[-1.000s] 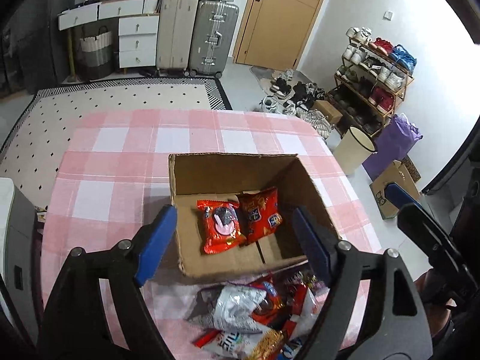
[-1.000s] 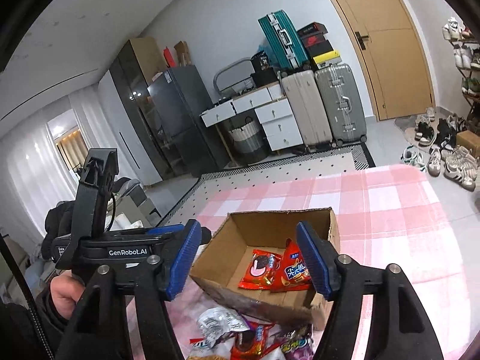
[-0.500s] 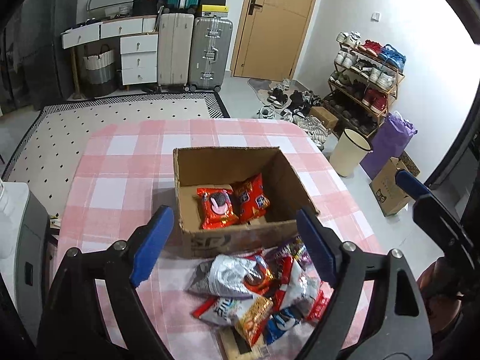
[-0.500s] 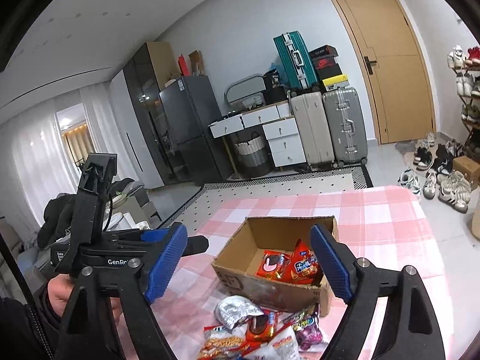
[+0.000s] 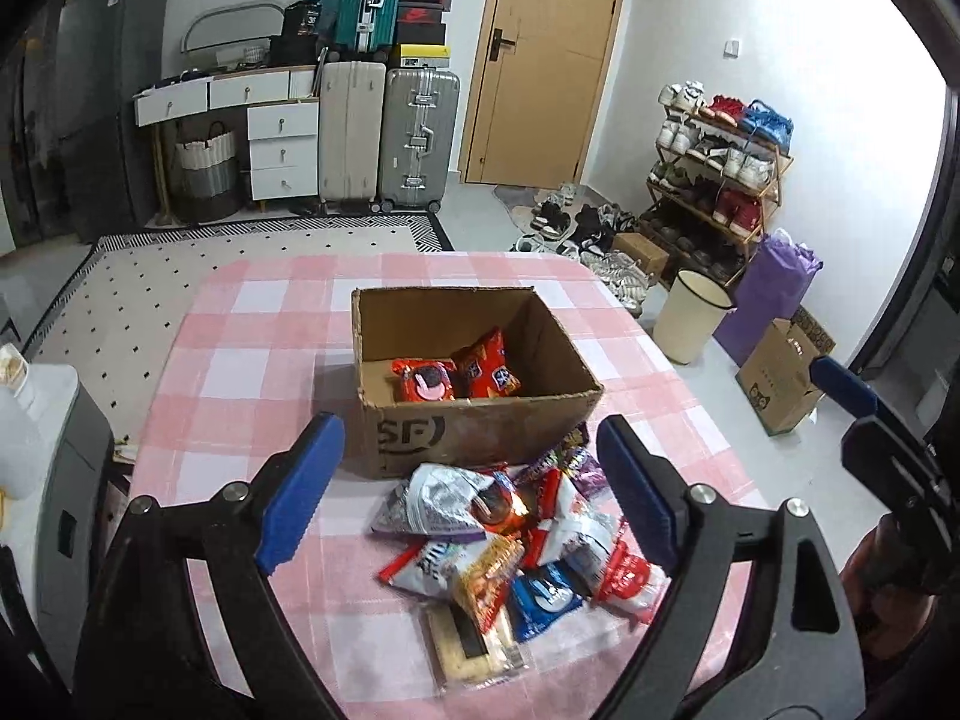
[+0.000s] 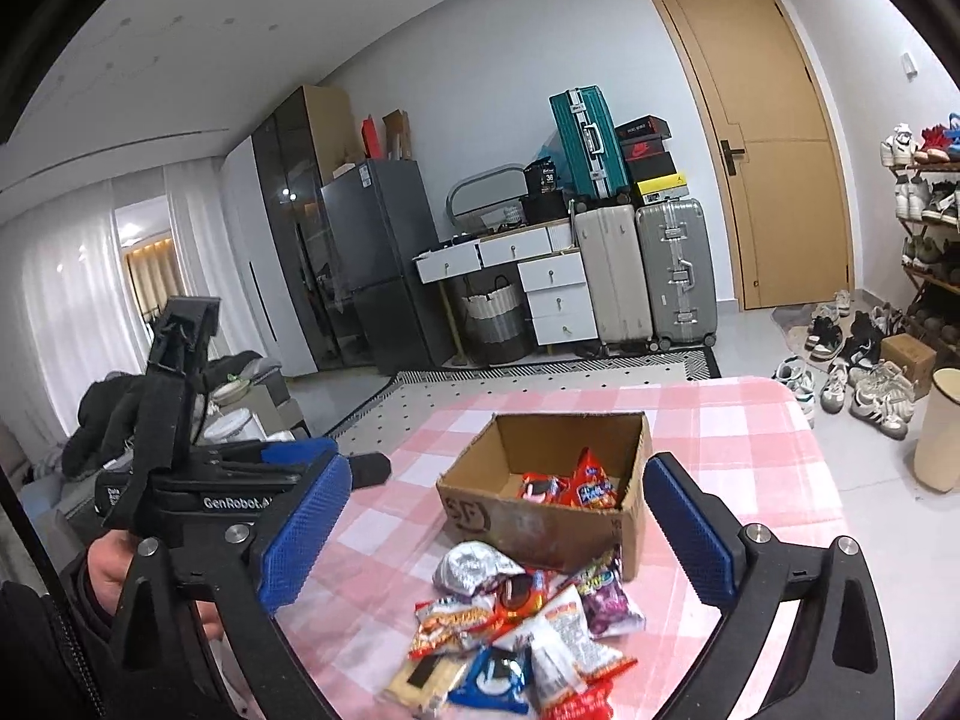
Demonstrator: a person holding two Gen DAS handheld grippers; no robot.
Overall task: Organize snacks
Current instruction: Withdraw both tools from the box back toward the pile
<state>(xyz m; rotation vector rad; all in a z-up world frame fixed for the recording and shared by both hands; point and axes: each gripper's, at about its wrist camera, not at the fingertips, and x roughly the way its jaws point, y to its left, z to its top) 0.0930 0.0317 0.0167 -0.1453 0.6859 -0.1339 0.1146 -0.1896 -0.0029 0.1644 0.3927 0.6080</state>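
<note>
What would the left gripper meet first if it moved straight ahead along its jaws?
Probably the pile of snack packets on the table, nearer than the cardboard box. The left gripper is empty, its jaws opening.

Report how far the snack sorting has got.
Done: two red snack packets lie inside the cardboard box. In hand: nothing. The left gripper and right gripper are both empty, jaws opening, above the table. Left: the pile of loose snacks in front of the box is yet to go in, so most of the job remains.
</note>
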